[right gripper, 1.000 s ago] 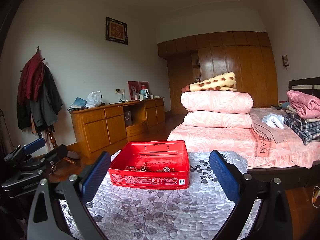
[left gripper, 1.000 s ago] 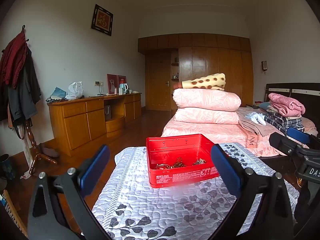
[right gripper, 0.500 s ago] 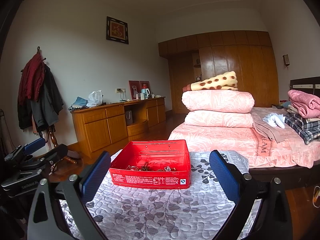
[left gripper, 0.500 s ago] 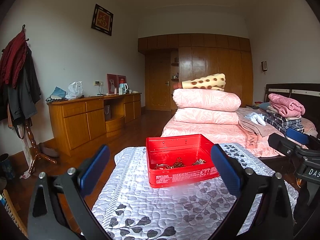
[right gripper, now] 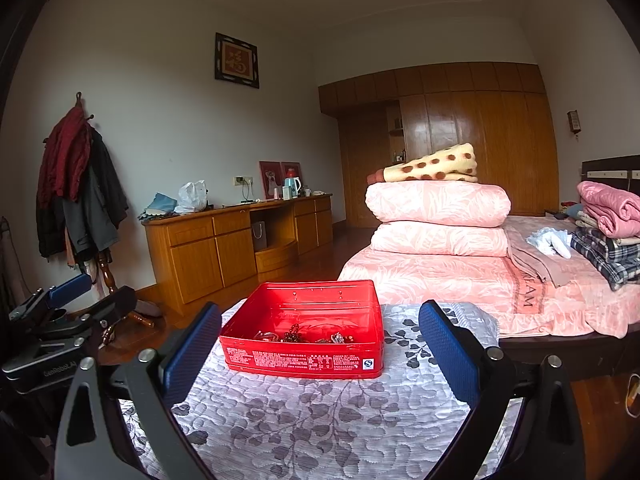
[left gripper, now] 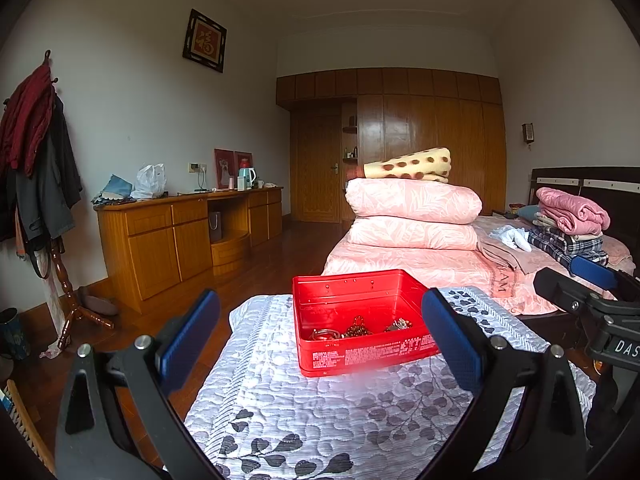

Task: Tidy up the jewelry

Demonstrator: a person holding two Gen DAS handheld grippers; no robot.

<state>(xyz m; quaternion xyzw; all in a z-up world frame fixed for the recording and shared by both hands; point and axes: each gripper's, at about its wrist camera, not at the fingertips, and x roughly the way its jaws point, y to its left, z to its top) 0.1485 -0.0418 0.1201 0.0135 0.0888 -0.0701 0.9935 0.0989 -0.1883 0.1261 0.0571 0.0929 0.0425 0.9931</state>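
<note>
- Our left claw (left gripper: 320, 340) hangs wide open and empty, low in its frame.
- Our right claw (right gripper: 320, 344) is likewise spread wide, holding nothing.
- The red tin (left gripper: 362, 320) sits at centre frame on the quilted counter (left gripper: 320, 420), lidless, its long axis roughly left-right.
- Jewelry (right gripper: 298, 337) lies along the tin's near wall.

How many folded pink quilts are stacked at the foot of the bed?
2. The upper quilt lies directly on the lower quilt, with a spotted yellow blanket on top. Nothing shows whether more sit behind them.
</note>
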